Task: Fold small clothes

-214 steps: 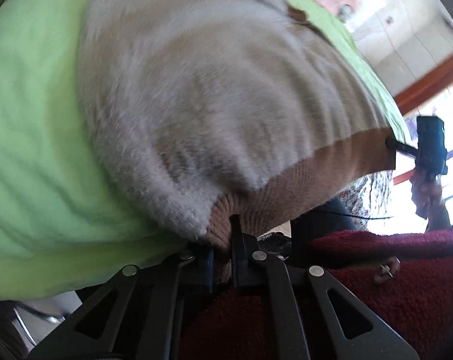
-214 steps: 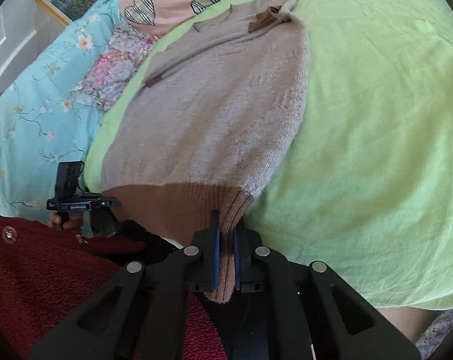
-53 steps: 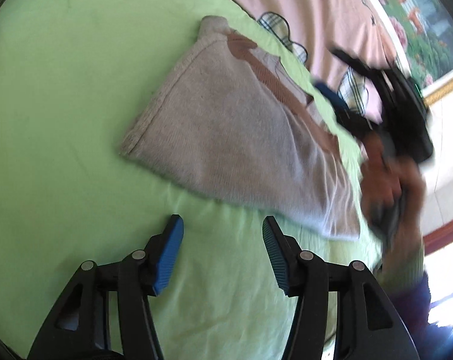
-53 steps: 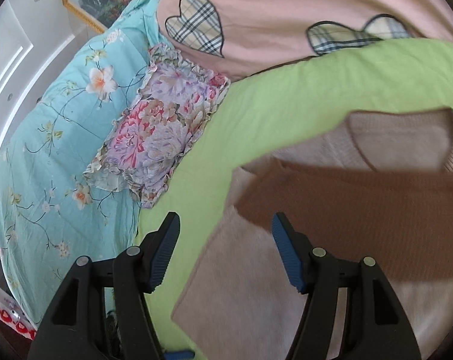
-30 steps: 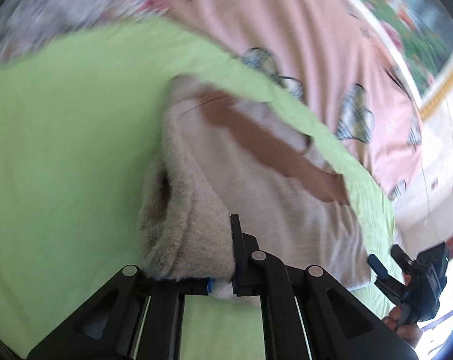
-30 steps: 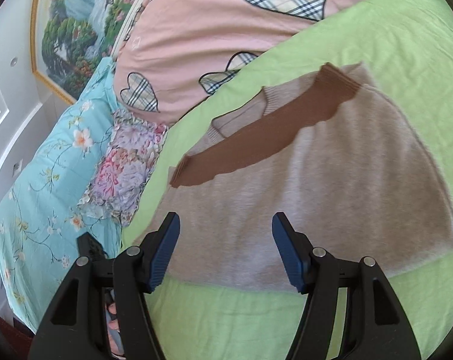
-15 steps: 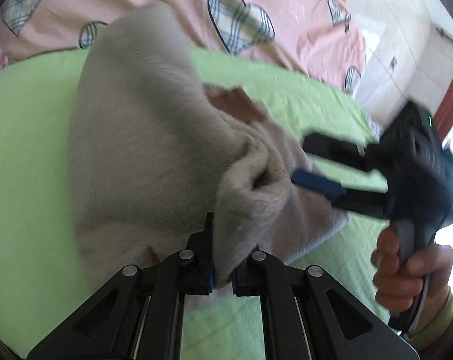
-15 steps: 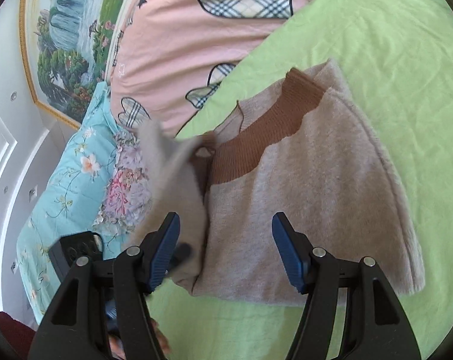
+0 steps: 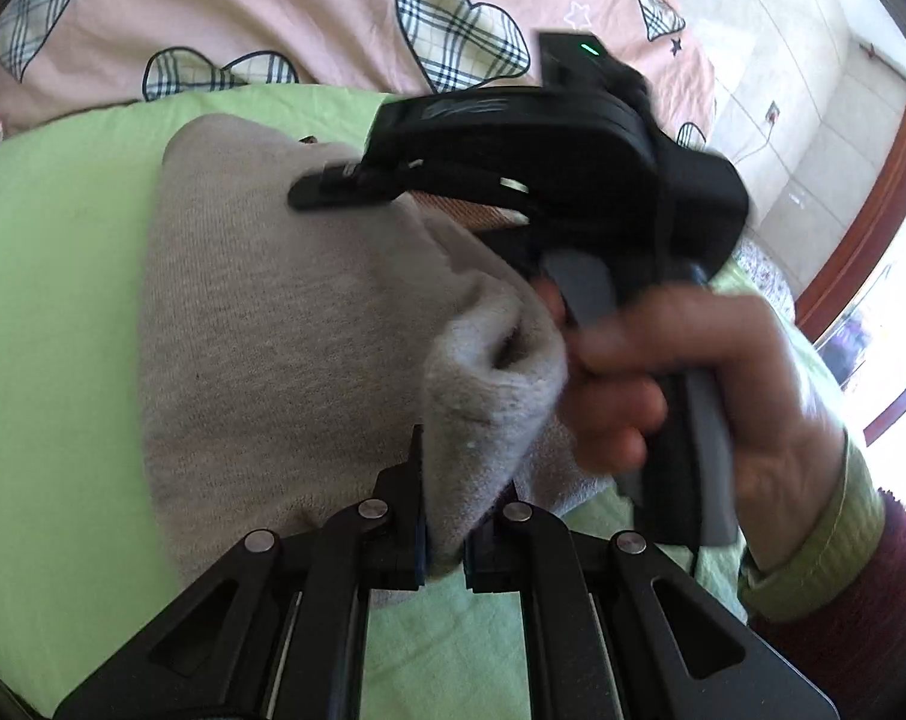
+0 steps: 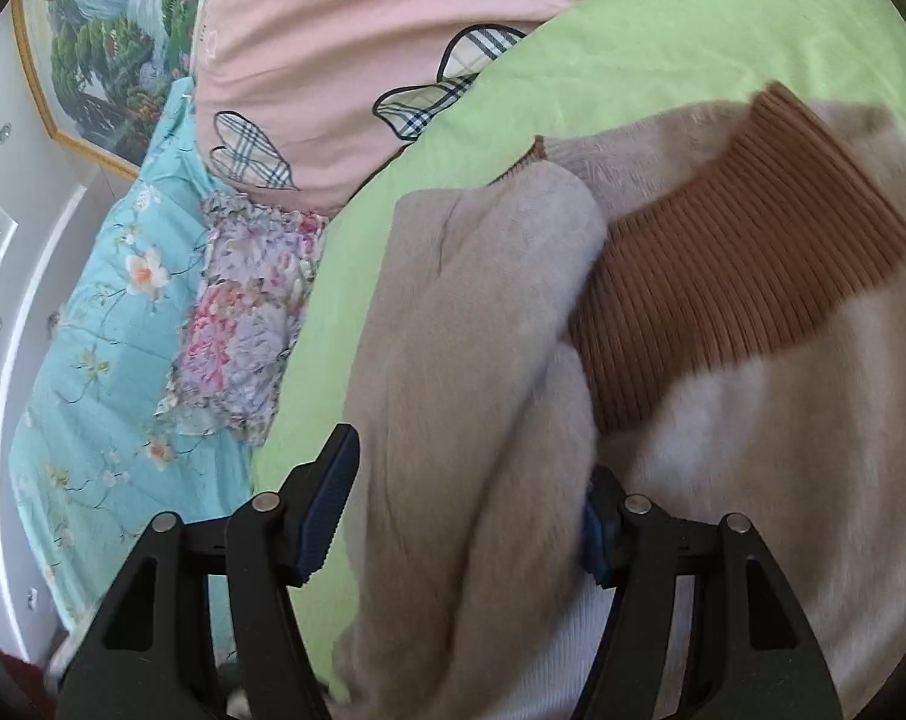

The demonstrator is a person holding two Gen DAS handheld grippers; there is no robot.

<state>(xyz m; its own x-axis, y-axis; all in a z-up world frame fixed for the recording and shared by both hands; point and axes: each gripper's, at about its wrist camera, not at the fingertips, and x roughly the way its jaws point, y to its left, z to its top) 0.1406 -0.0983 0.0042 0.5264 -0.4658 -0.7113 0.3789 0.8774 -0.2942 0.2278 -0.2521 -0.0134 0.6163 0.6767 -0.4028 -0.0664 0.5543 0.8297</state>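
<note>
Item: beige knit sweater point(image 9: 261, 324), brown ribbed hem point(image 10: 741, 276), lying on the green sheet point(image 9: 51, 252). Left claw point(image 9: 444, 546) clamped on a raised fold of the sweater. Right claw point(image 10: 465, 510) just closing, the fold between its jaws, left pad clear. Step: side fold-over. Next: carry the fold across, lay flat.

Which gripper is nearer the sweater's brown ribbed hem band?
Right. The right gripper reaches over the beige knit sweater, the brown ribbed hem band just beyond its fingertips. The left gripper pinches a beige fold farther from it.
</note>
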